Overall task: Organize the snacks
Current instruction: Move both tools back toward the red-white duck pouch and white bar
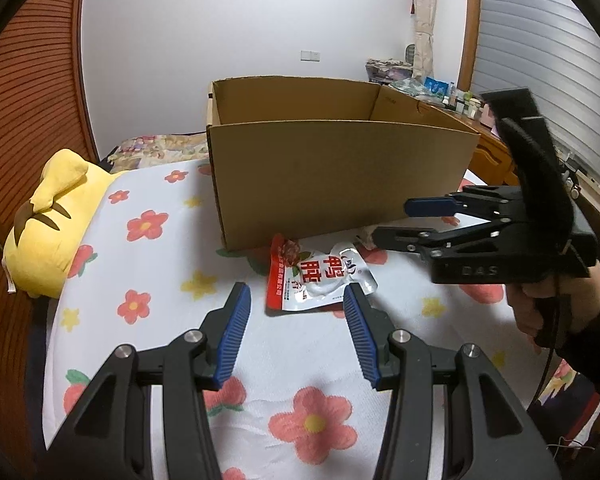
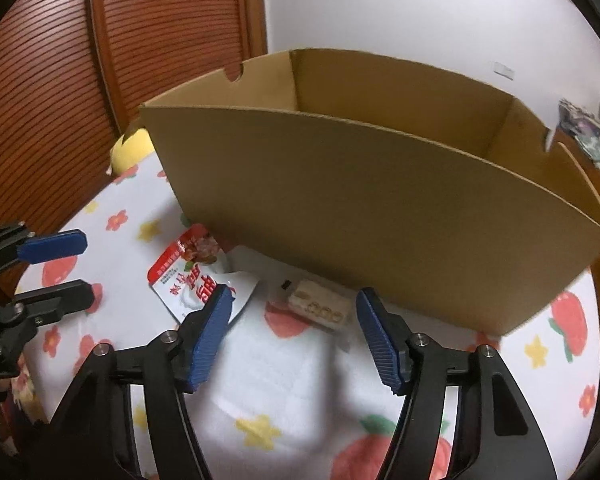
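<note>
Left to right: the left gripper (image 1: 296, 300) has its fingers partly spread and empty, lined up on the red-and-silver foil pouch (image 1: 318, 280) lying flat on the flowery bedspread (image 1: 148, 264) just before the cardboard box (image 1: 340, 176). That slick, crinkly foil could easily skid or buckle instead of lifting. The right gripper (image 2: 294, 300), wider and empty, hangs over a small pale wrapped snack (image 2: 320, 309) by the box wall; on soft terry cloth it could snag fabric.

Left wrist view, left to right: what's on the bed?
yellow plush pillow → cardboard box → right gripper
</note>
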### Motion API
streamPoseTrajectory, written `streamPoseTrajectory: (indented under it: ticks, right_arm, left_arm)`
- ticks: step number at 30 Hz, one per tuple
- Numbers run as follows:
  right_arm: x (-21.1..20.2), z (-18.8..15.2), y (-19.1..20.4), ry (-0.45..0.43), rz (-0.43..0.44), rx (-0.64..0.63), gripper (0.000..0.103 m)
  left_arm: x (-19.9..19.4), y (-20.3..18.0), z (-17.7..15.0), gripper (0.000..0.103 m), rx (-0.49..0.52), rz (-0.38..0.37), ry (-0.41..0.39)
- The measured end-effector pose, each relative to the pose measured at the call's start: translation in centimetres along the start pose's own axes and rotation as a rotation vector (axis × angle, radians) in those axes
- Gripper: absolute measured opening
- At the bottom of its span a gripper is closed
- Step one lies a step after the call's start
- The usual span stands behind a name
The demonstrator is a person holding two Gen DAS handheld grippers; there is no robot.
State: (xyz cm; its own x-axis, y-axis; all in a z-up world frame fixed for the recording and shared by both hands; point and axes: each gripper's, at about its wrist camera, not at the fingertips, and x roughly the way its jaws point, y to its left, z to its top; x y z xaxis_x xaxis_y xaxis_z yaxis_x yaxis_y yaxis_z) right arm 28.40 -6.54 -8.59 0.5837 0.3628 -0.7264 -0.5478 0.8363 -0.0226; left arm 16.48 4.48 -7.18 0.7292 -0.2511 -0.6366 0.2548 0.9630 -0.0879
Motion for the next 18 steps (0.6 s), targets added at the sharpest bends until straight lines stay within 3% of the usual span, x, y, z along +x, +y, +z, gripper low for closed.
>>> streamPoseTrajectory:
  ticks: [14,18]
  right_arm:
    - [2.5,0.0,-0.2,0.064,-0.002,-0.071,0.064]
    - [1.8,-0.1,-0.2,0.081,0.067,-0.052,0.056]
  left_arm:
    - [0.3,0.1,-0.3,0.048,-0.006,-0.009,0.006]
    - [0.5,0.1,-0.4,0.048,-0.006,-0.008,0.012]
